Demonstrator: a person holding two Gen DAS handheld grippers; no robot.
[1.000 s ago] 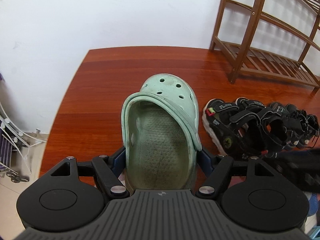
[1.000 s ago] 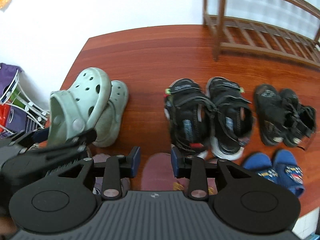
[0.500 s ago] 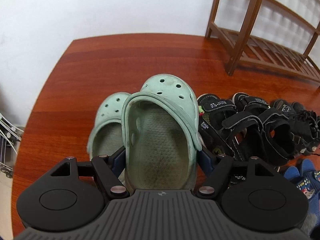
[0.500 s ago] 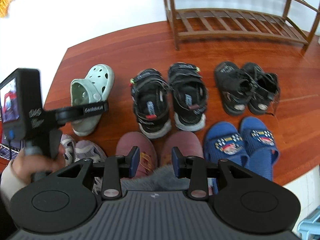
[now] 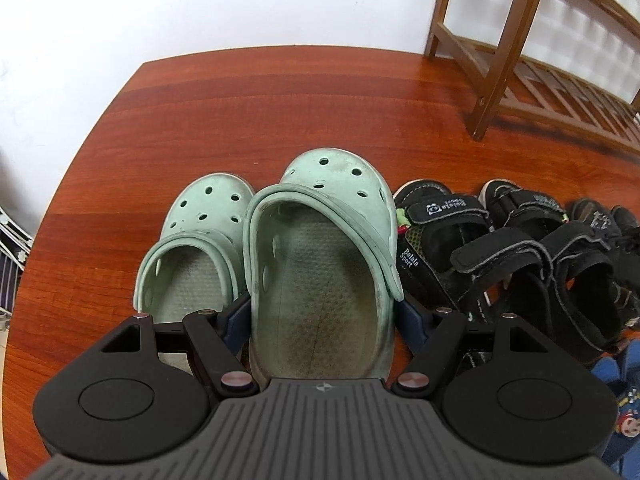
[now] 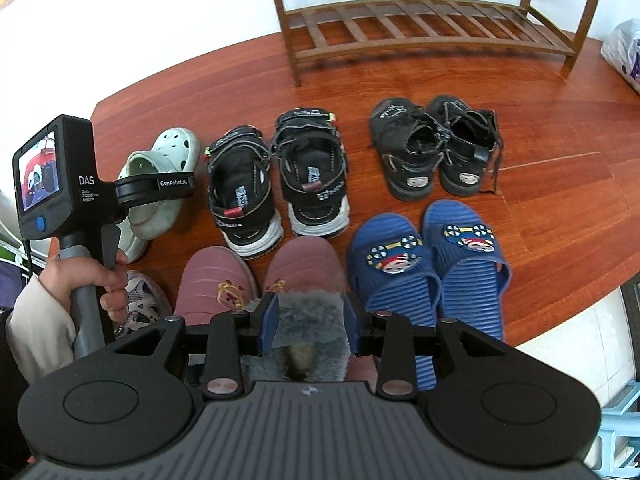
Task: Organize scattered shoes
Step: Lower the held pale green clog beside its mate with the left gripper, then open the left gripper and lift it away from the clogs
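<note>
Shoes are lining up in pairs on the reddish-brown wooden floor point(image 6: 560, 152). The left tongs point(image 5: 322, 320) are gripping a pale mint-green rubber clog point(image 5: 320, 264) by its heel sides, just beside its matching mint-green clog point(image 5: 192, 252), with a pair of black strapped sports sandals point(image 6: 276, 184) on its other side. A hand point(image 6: 96, 280) is holding the left tool's grey handle. The right tongs point(image 6: 307, 322) are standing narrow around the grey fluffy collar of a dusty-pink padded slipper point(image 6: 304, 264); whether the pads are pressing it I cannot tell. Blue rubber cartoon slides point(image 6: 428, 264) are lying beside it, near black lace-up sandals point(image 6: 436, 148) and a brown slatted wooden shoe rack point(image 6: 424, 28).
</note>
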